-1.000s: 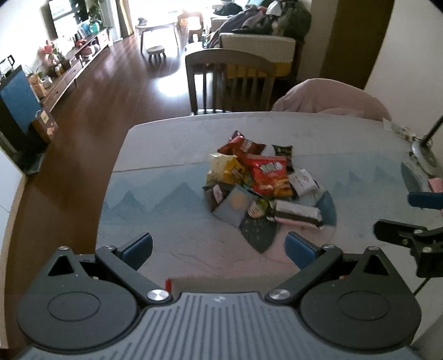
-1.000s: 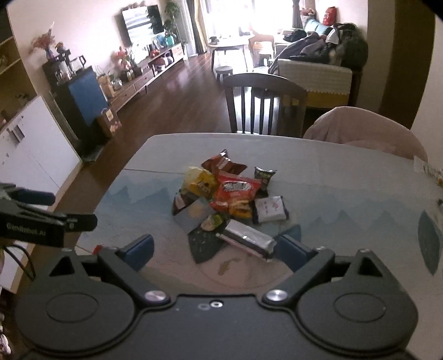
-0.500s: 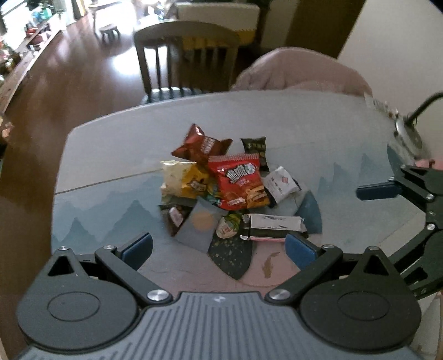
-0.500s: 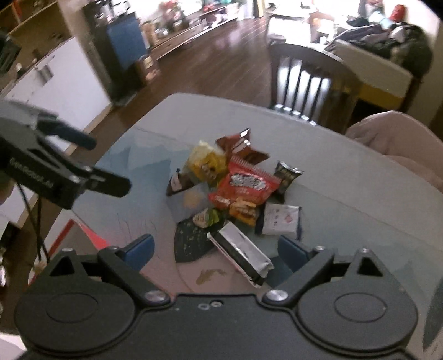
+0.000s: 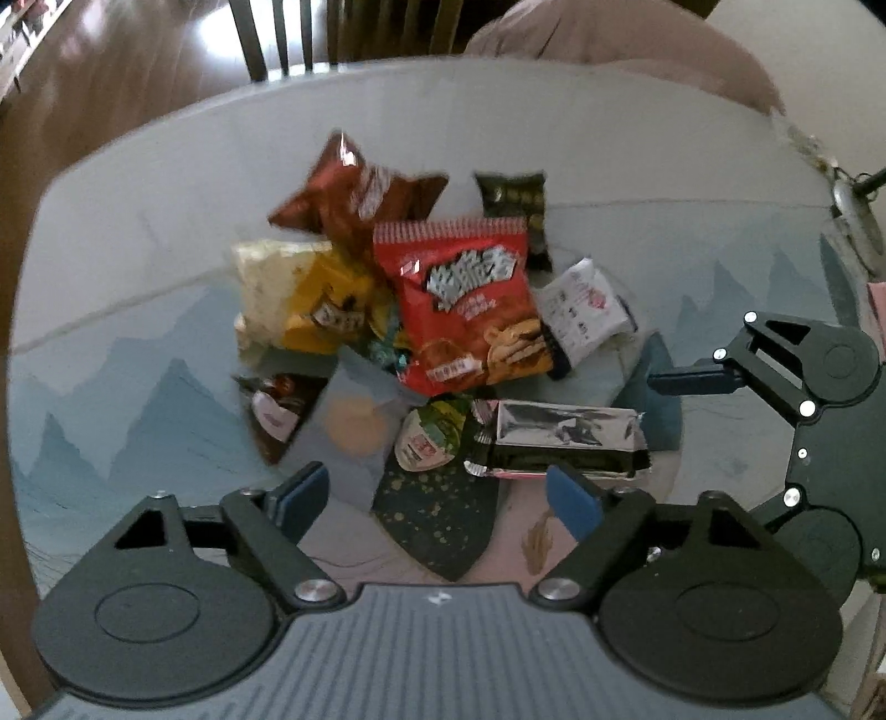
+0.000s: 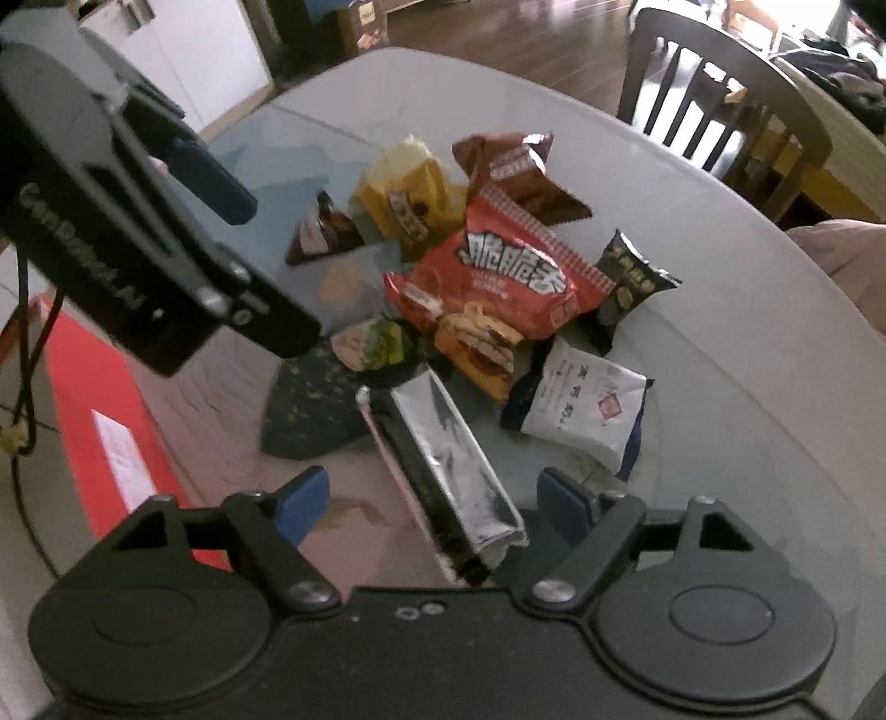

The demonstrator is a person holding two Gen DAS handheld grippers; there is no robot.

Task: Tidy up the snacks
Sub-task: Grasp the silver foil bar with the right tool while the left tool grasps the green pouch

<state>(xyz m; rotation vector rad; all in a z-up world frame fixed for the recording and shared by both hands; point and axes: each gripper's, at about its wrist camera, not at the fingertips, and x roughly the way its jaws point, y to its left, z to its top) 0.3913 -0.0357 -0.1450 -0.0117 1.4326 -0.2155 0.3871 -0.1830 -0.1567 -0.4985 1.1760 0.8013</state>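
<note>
A pile of snack packets lies in the middle of the table (image 5: 138, 232): a red bag (image 5: 470, 310) (image 6: 498, 277), a brown bag (image 5: 354, 194), a yellow bag (image 5: 310, 299), a white packet (image 5: 581, 315) (image 6: 581, 410), a small black packet (image 5: 515, 210) and a long silver packet (image 5: 559, 437) (image 6: 448, 476). My left gripper (image 5: 437, 498) is open and empty, just short of the pile. My right gripper (image 6: 432, 504) is open, with the near end of the silver packet between its fingers, and it also shows in the left wrist view (image 5: 775, 387).
A red box (image 6: 99, 410) lies at the table's near left edge. A wooden chair (image 6: 714, 111) stands at the far side, with a pink cushion (image 5: 609, 44) beside it. A lamp base (image 5: 855, 216) sits at the far right. White cabinets (image 6: 183, 50) stand on the left.
Both grippers have moved forward and down toward the pile. The silver packet now lies between the right gripper's open fingers. The two grippers have come closer together.
</note>
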